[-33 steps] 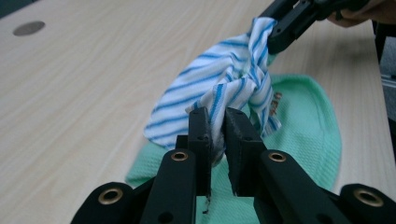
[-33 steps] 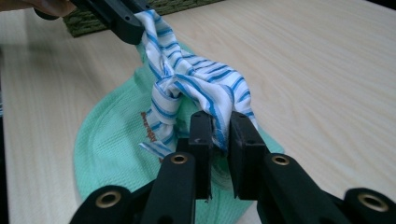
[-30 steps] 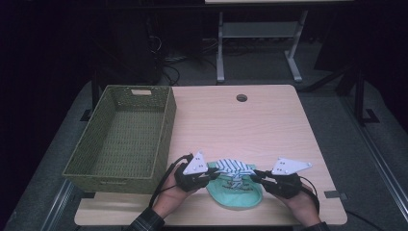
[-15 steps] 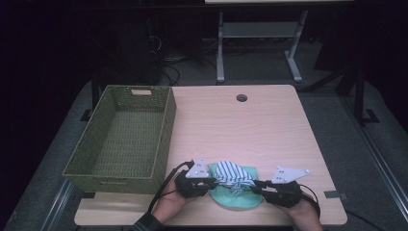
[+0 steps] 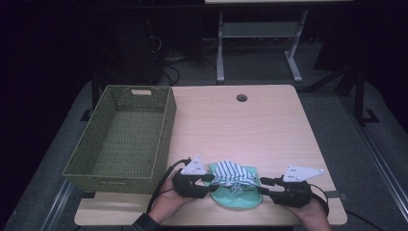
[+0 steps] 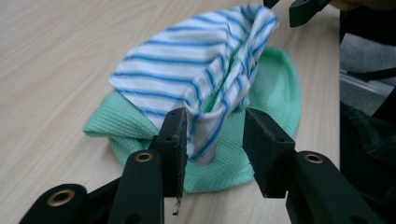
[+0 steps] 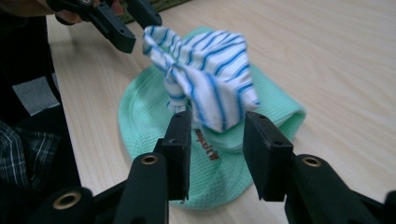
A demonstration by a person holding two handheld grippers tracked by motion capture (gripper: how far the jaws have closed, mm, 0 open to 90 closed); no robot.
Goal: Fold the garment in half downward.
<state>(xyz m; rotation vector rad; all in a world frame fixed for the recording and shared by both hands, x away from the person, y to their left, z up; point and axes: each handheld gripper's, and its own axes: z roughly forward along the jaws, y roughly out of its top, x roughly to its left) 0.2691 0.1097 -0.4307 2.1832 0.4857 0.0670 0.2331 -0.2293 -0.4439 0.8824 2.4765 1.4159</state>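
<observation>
Fingers of both the left gripper (image 5: 210,178) and right gripper (image 5: 263,185), just opening, stand apart around the striped cloth (image 5: 232,172), whose released fold may spring loose toward six o'clock.

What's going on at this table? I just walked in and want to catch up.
A person holds a claw in each hand at the near edge of the table. A blue-striped white cloth lies bunched on a green cloth. The left claw and the right claw have just been opening; a striped corner sits between each pair of jaws, no longer pinched. The green wicker basket stands to the left.
</observation>
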